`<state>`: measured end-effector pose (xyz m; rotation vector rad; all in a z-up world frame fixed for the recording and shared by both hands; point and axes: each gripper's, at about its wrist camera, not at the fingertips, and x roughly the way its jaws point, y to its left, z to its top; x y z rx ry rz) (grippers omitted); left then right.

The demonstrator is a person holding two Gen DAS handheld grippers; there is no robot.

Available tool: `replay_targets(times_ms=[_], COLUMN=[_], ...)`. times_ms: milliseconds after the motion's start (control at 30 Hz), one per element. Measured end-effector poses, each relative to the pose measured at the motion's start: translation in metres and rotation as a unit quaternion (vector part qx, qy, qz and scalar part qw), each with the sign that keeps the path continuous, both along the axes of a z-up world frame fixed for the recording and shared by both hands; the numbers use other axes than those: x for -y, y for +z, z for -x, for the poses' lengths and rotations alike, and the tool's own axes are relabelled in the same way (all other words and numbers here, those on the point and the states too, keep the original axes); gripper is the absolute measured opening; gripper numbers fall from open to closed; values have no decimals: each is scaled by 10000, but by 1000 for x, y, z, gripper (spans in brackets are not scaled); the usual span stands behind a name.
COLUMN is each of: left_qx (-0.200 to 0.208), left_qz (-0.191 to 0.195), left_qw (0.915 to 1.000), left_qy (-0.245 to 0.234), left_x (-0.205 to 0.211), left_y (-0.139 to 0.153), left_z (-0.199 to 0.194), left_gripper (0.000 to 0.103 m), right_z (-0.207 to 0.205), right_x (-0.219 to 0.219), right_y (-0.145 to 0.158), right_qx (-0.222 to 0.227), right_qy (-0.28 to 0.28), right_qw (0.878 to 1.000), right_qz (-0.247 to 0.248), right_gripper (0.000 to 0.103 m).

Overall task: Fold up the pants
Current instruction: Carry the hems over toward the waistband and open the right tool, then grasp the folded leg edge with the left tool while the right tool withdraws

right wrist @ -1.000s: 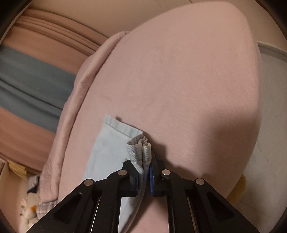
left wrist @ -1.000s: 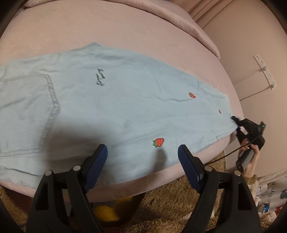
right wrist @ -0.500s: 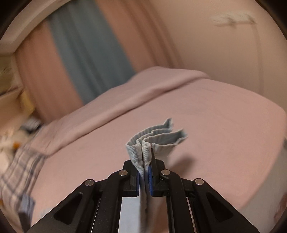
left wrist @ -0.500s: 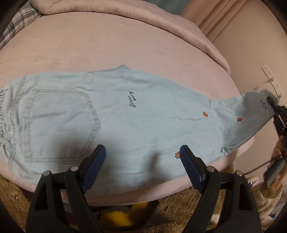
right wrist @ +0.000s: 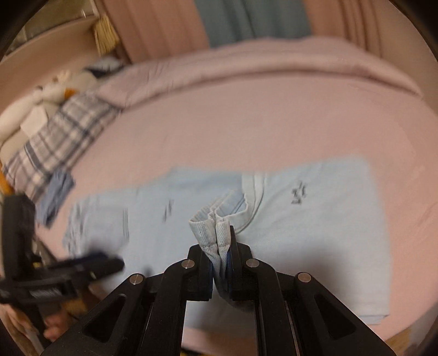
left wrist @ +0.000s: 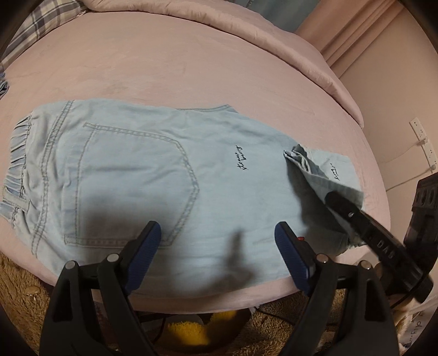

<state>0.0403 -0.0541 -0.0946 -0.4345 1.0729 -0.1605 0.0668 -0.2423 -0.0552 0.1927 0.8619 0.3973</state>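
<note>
Light blue denim pants [left wrist: 153,175] lie flat across the pink bed, waistband at the left, back pocket up. My left gripper [left wrist: 219,243] is open and empty, hovering over the near edge of the pants. My right gripper [right wrist: 220,246] is shut on the bunched leg hem [right wrist: 213,232] and holds it lifted over the middle of the pants. In the left wrist view the right gripper [left wrist: 332,197] comes in from the right with the leg end [left wrist: 325,167] folded back over the lower leg. The pants also show in the right wrist view [right wrist: 314,219].
The pink bed [left wrist: 191,68] has a rolled pink duvet [left wrist: 246,24] at the back and a plaid pillow [right wrist: 54,137] with a plush toy [right wrist: 41,95] at the left. A brown shaggy rug [left wrist: 16,287] and a yellow object [left wrist: 189,331] lie below the bed edge. Wall sockets [left wrist: 420,131] are at the right.
My right gripper has carried the leg hem from the bed's right edge up and leftward over the pants, folding the leg back. My left gripper has drawn back; the waistband is now in view.
</note>
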Motion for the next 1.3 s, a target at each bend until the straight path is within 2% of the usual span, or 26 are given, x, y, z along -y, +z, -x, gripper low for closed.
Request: replay_targets(times_ms=[67,200,300,400,467,533,600,633,667,733,800,933,1000,1067,1100,1133,1200,1233,1300], left_qx=[33,45,4,-29,-57,-70,-57,-39,-16,-7,-102,-454,-415,-373,-408,-489,-543,-586,-593], left_qz=[12,63,61,75,120,175,272,362,452,698,856,1142,1115,1106,1217,1339,1430,1416,1542], left_qw=[10000,10000,10000,10000,9999,9998,9993,9987,9980,9951,9920,9841,9836,9824,9804,9786,9775,9772,9770], left_qy=[13,34,6,-27,-46,-111,-256,-358,-451,-705,-923,-1284,-1359,-1457,-1493,-1481,-1450,-1470,-1348], left_x=[-3,-6,-7,-5,-6,-4,1,4,6,16,28,58,71,80,83,85,88,88,82], left_y=[2,1,-1,-2,-1,0,4,7,7,6,-1,-21,-24,-24,-26,-30,-37,-40,-41], left_z=[1,1,-1,-6,-10,-15,-21,-23,-24,-32,-41,-62,-69,-73,-76,-77,-79,-78,-74], left_gripper=[86,86,86,86,87,87,87,87,87,87,86,82,79,65,60,51,25,7,7], right_z=[2,13,22,17,14,11,9,10,12,20,28,38,42,46,47,47,45,44,40], right_x=[-3,8,7,-24,-33,-32,-25,-19,-12,3,21,67,86,107,114,121,129,134,134], right_y=[5,34,30,-4,-24,-34,-32,-27,-21,-8,4,8,5,0,-3,-7,-13,-19,-24], right_qx=[65,525,598,98,-272,-459,-584,-651,-668,-491,-309,-119,-134,-172,-214,-272,-386,-472,-586], right_qy=[26,-99,-86,243,415,411,491,545,584,538,375,-542,-901,-1197,-1325,-1423,-1559,-1624,-1669], right_qw=[10000,9985,9982,9995,9983,9974,9969,9964,9960,9967,9981,9983,9957,9924,9906,9891,9865,9848,9829], right_qz=[21,-74,22,160,292,377,202,68,-114,-367,-374,-165,-145,-208,-244,-274,-319,-397,-513], right_gripper=[9,9,9,9,9,10,18,32,51,65,65,65,65,48,43,38,32,32,31])
